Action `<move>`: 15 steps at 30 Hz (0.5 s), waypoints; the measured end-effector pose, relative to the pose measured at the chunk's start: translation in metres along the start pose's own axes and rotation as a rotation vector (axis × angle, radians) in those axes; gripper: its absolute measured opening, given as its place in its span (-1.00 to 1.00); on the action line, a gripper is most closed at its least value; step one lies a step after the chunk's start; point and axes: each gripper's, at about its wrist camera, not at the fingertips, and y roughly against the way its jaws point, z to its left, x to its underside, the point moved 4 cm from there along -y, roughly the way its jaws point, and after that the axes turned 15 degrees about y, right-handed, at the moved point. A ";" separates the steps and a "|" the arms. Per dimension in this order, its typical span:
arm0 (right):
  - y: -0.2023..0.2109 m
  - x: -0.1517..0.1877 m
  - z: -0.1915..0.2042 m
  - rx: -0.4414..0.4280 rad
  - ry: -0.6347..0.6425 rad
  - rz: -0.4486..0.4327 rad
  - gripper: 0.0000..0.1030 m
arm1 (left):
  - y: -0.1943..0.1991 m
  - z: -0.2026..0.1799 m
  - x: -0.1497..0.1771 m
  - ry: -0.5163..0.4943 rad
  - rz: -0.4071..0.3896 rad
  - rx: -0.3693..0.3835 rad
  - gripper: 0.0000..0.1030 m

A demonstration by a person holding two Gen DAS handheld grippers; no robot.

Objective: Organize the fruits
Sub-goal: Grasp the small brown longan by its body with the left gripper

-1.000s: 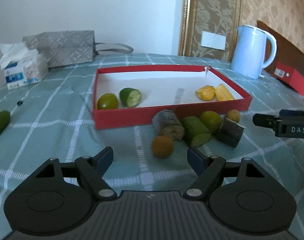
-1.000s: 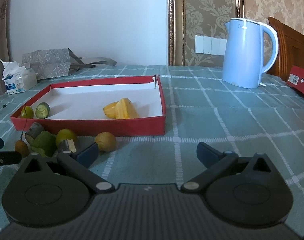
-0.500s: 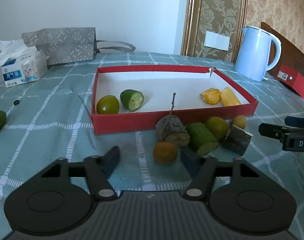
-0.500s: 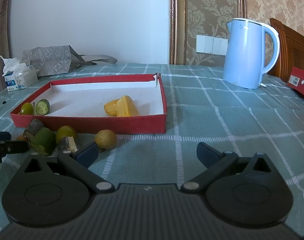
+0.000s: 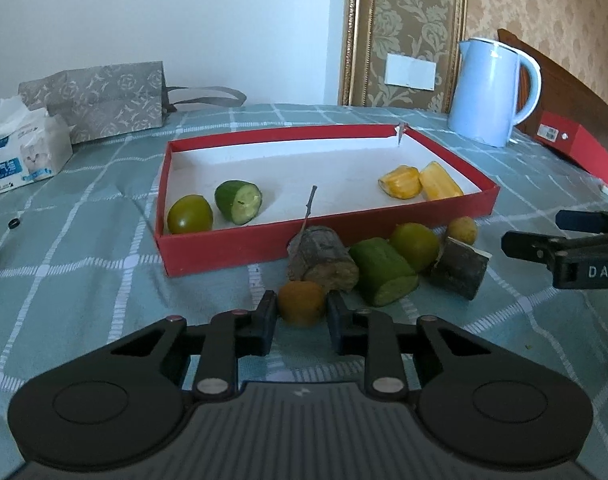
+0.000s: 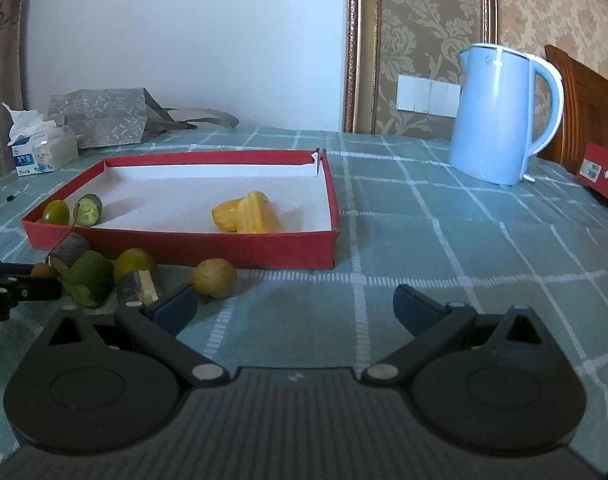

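Orange fruit (image 5: 301, 307) between near-closed left gripper (image 5: 301, 322) fingers; right gripper (image 6: 295, 309) wide open, empty.

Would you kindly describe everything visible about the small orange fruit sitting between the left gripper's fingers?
The small orange fruit is round, matte, dull orange shading brownish on top, and looks whole. It rests on the checked tablecloth in front of the red tray, just before the bark-covered stub. The left gripper has its fingers close on either side; actual contact cannot be confirmed. In the right wrist view only a sliver shows.
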 end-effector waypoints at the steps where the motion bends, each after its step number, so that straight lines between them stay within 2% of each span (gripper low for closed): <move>1: 0.000 0.000 0.000 0.001 0.005 -0.002 1.00 | 0.000 0.002 -0.001 0.008 -0.002 -0.003 -0.50; 7: 0.002 0.000 0.002 -0.009 0.017 -0.011 1.00 | 0.006 0.015 -0.004 0.058 -0.023 -0.018 -0.51; 12: 0.009 -0.003 0.010 -0.065 0.043 -0.050 1.00 | 0.008 0.022 -0.005 0.078 -0.024 -0.027 -0.51; 15: 0.015 -0.004 0.021 -0.112 0.092 -0.082 0.81 | 0.009 0.024 -0.005 0.086 -0.022 -0.026 -0.51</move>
